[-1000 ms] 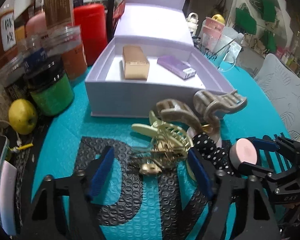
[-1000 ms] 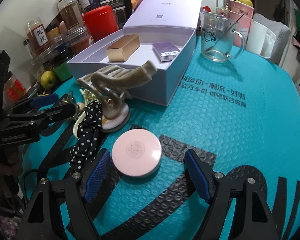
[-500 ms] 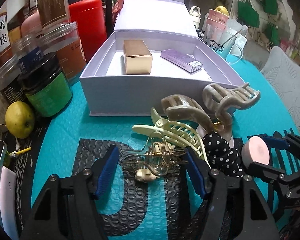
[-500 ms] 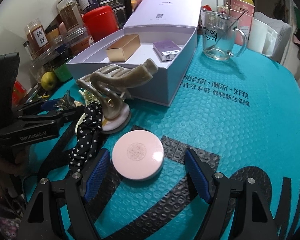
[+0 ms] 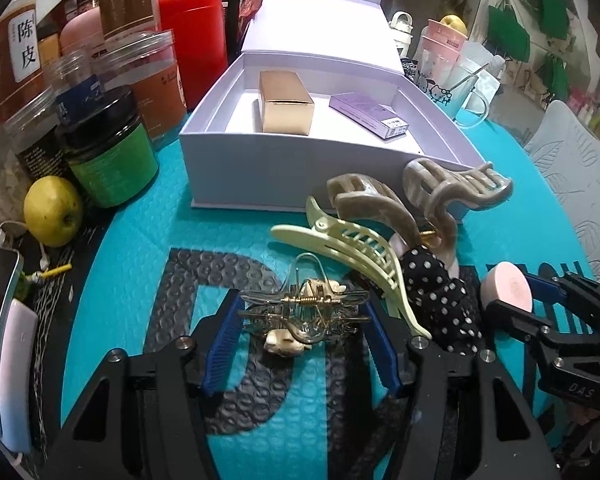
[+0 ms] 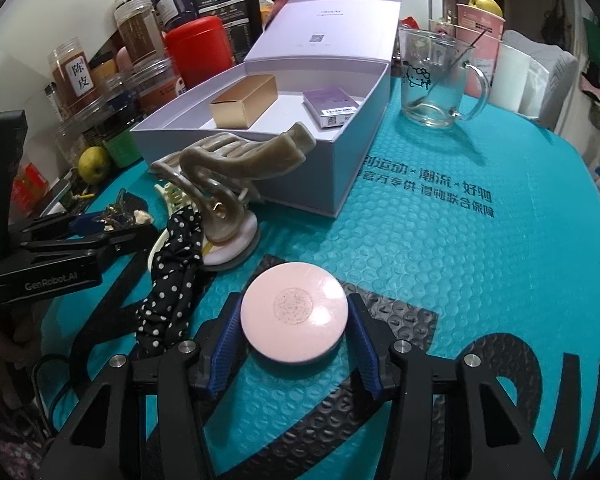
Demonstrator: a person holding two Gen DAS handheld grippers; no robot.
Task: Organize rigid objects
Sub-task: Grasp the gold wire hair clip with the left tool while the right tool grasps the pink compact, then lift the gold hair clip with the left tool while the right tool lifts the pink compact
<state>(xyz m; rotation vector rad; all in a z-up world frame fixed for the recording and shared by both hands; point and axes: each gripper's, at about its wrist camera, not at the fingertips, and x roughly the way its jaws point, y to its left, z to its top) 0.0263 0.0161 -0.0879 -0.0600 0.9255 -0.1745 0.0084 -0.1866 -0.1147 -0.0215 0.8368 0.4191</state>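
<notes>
My left gripper [image 5: 302, 336] is shut on a clear and gold hair clip [image 5: 300, 312] that lies on the teal mat. My right gripper [image 6: 294, 332] is shut on a round pink compact [image 6: 294, 312]; it also shows in the left wrist view [image 5: 506, 290]. A cream claw clip [image 5: 352, 248], a beige claw clip [image 6: 236, 164] and a polka-dot scrunchie [image 6: 176, 264] lie piled between the grippers. The open lilac box [image 5: 260, 172] behind them holds a gold box [image 5: 284, 102] and a purple box [image 5: 368, 114].
Jars [image 5: 108, 136], a red canister [image 5: 192, 40] and a yellow fruit [image 5: 52, 210] stand left of the box. A glass mug [image 6: 432, 80] and pink cups [image 6: 480, 28] stand at the back right. A phone [image 5: 0, 280] lies at the far left.
Both grippers have closed: the left one moved forward over the clear and gold clip and shut on it, the right one shut on the pink compact.
</notes>
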